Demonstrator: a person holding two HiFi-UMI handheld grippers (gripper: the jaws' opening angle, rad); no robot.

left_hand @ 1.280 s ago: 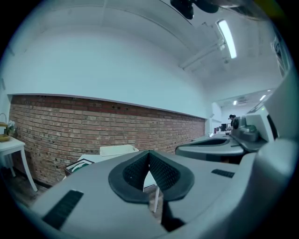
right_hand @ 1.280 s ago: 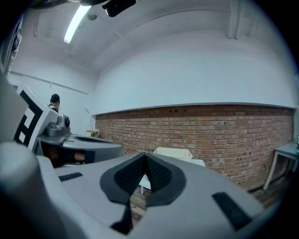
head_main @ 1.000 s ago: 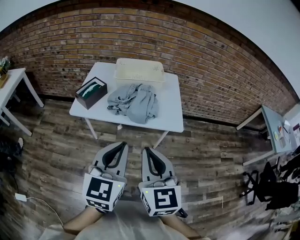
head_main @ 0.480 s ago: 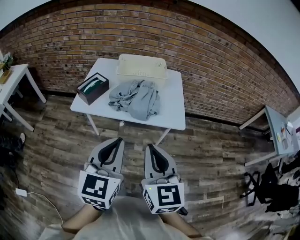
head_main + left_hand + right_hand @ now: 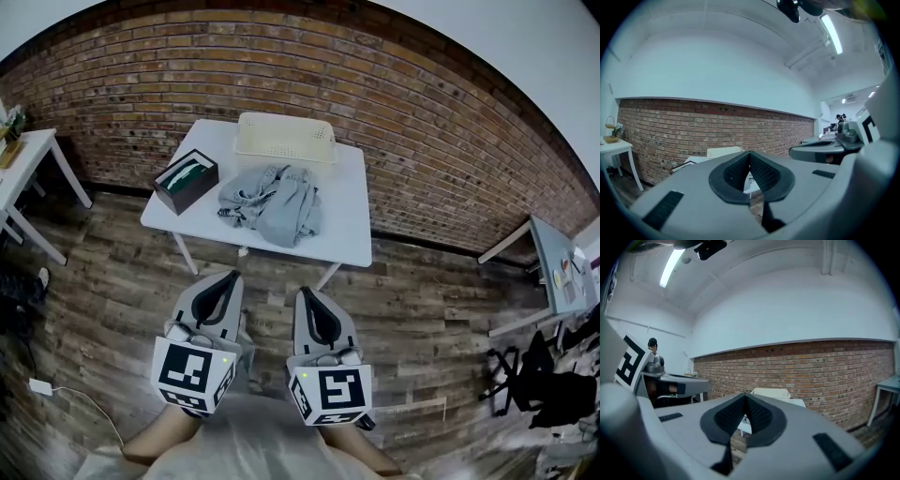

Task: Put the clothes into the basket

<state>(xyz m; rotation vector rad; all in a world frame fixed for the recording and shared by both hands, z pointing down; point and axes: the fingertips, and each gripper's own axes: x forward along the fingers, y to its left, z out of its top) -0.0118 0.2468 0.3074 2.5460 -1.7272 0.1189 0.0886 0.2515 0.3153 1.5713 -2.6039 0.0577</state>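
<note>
Wall: a red-brown brick wall (image 5: pixel 187 84) curves across the top of the head view, and a plain white upper wall (image 5: pixel 525 66) fills the upper right corner above it.
Floor: a dark, weathered wood-plank floor (image 5: pixel 112 281) covers the lower half.
Centre: a white square table on thin white legs (image 5: pixel 345 220) stands against the brick.
Left edge: a small white side table (image 5: pixel 28 155).
Right edge: a pale grey-topped table (image 5: pixel 544 244), with a black metal-framed object (image 5: pixel 548 380) below it, too dark to name.
Lower left: a white cable and plug box (image 5: pixel 42 387) lies on the planks.
Light: a long fluorescent ceiling tube (image 5: pixel 832 33) glows at the upper right of the left gripper view.
</note>
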